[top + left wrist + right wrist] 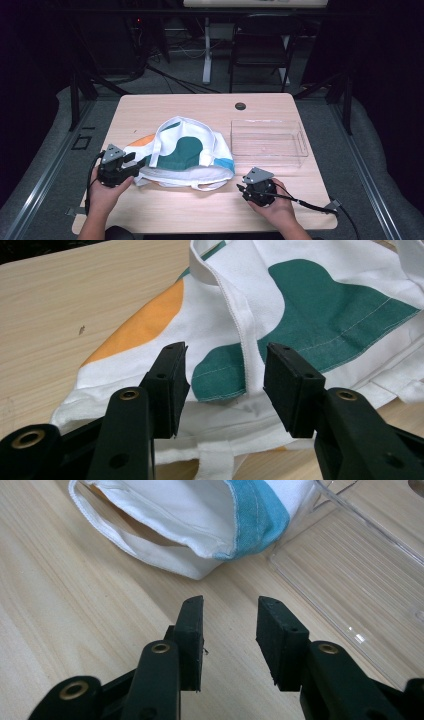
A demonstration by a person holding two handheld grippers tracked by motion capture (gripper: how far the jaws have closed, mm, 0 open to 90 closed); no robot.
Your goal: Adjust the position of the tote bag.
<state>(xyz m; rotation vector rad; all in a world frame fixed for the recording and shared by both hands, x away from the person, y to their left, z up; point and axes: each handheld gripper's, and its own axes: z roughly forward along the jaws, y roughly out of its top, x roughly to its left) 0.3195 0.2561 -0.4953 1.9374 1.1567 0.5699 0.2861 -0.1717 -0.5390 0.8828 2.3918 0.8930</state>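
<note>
My jaws by the cloth bag (182, 156)

Left gripper (225, 382) gapes over its near edge, touching nothing; right gripper (230, 630), jaws apart, rests short of its blue corner.

The cloth bag (182, 157) is white, printed with big rounded patches — dark green in the middle, orange at one side, light blue at the other edge. The tabletop (165, 107) is pale wood grain. The tray (268, 141) is clear plastic — both grippers (225, 382) (229, 635) are black.
</note>
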